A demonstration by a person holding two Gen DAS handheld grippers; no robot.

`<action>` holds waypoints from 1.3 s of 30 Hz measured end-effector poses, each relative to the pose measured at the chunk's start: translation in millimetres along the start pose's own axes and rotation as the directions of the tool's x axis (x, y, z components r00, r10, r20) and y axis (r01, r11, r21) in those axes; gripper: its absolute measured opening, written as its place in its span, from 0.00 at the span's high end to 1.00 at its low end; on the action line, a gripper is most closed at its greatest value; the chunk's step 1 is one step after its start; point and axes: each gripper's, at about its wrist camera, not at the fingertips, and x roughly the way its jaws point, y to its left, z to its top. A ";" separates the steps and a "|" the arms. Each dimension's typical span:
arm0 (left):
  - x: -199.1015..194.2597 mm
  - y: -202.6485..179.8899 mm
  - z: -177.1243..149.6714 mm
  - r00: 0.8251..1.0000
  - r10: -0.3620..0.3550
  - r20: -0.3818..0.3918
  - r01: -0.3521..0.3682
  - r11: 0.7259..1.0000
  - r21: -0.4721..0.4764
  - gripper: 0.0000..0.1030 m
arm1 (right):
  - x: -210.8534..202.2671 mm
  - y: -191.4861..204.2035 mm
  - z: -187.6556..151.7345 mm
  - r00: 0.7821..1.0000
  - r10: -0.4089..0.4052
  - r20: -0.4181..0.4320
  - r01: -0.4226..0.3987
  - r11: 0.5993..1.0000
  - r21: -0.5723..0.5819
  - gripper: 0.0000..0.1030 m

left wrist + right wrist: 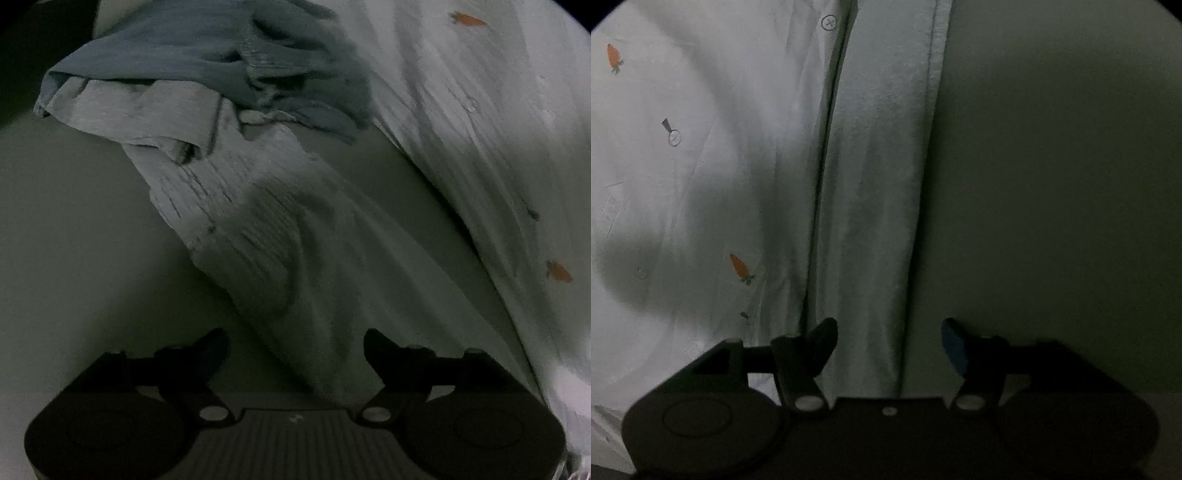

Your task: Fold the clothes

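I read this as an early stage of the fold: the white carrot-print shirt (701, 166) lies spread on the grey surface (1052, 184), with 1 long strip of it, the edge flap (879, 184), turned flat along its side, and I can see no finished, compact stack of it anywhere. My right gripper (890, 339) stands open just above the near end of that flap, its pads clear of the cloth, nothing held. The flap's long axis runs from 6 o'clock up to 12 o'clock in the right wrist view, with the shirt body off toward 9 o'clock. In the left wrist view my left gripper (295, 350) is also open and empty, jaws straddling the near end of a ribbed pale garment (258, 229) without pressing it; that piece stretches from 6 toward 11 o'clock, where a blue-grey garment (207, 48) sits crumpled on its far end. Both of those look unfolded to me, so most of the work remains.
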 end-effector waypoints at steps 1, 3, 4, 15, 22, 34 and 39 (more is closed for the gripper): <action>2.8 1.8 4.0 1.000 0.003 0.004 -0.003 1.000 -0.010 0.19 | -1.2 0.8 -1.6 1.000 -0.001 0.002 0.001 1.000 -0.009 0.33; 6.1 4.9 10.4 0.999 -0.014 0.030 0.015 0.999 -0.029 0.12 | -4.0 3.1 -4.0 1.000 -0.012 0.009 0.012 0.999 -0.031 0.29; 7.9 6.1 13.9 0.999 -0.015 0.045 0.016 0.999 -0.034 0.12 | -4.9 4.4 -4.8 1.000 -0.021 0.013 0.022 0.999 -0.045 0.28; 1.8 32.6 50.4 0.982 0.060 0.181 -0.044 0.995 -0.093 0.86 | -3.3 16.6 -9.4 0.997 -0.042 0.064 0.047 0.995 -0.084 0.09; 9.9 68.6 41.0 0.987 0.056 0.148 -0.027 0.982 -0.189 0.79 | -10.6 24.5 -11.8 0.998 -0.034 0.056 0.038 0.997 -0.070 0.09; -28.5 -4.0 45.1 0.947 -0.181 0.263 0.159 0.982 0.104 0.86 | -18.5 26.8 -5.5 1.000 -0.022 0.012 0.022 0.999 -0.037 0.02; -36.2 -97.9 22.7 0.909 -0.380 0.170 0.281 0.862 0.421 0.86 | -16.1 26.0 -0.4 0.999 -0.018 -0.030 0.017 0.999 -0.033 0.02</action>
